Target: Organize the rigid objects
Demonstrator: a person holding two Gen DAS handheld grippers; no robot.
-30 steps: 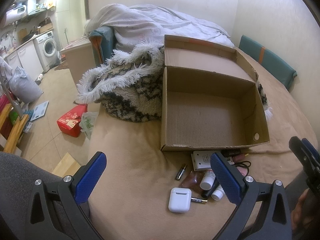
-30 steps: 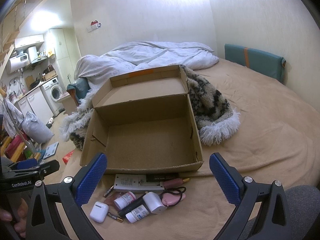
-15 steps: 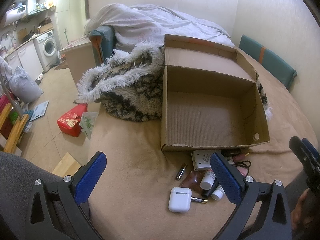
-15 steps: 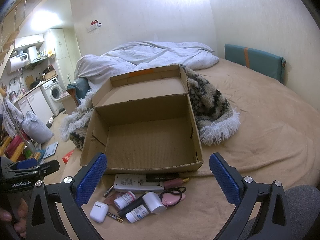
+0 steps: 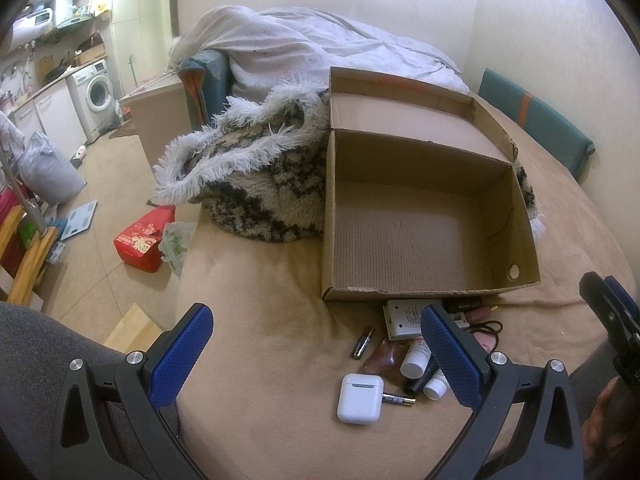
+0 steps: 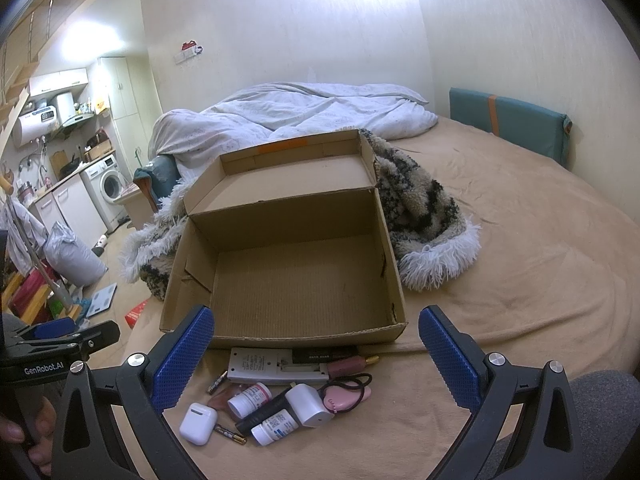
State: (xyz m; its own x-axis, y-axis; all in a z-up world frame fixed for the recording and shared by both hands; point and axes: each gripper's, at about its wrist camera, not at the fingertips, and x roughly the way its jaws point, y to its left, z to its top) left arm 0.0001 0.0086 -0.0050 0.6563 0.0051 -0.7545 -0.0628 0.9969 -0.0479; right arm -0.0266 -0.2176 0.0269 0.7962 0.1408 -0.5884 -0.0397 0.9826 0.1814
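An open, empty cardboard box sits on the tan bed. In front of it lies a small pile: a white earbud case, two batteries, two white pill bottles, a white remote, a white charger plug, a pink heart-shaped item and a black tube. My left gripper is open and empty above the pile. My right gripper is open and empty, just short of the pile.
A fluffy patterned blanket lies behind the box, with a white duvet further back. A teal cushion leans on the wall. The bed edge drops to a cluttered floor with a red bag at left.
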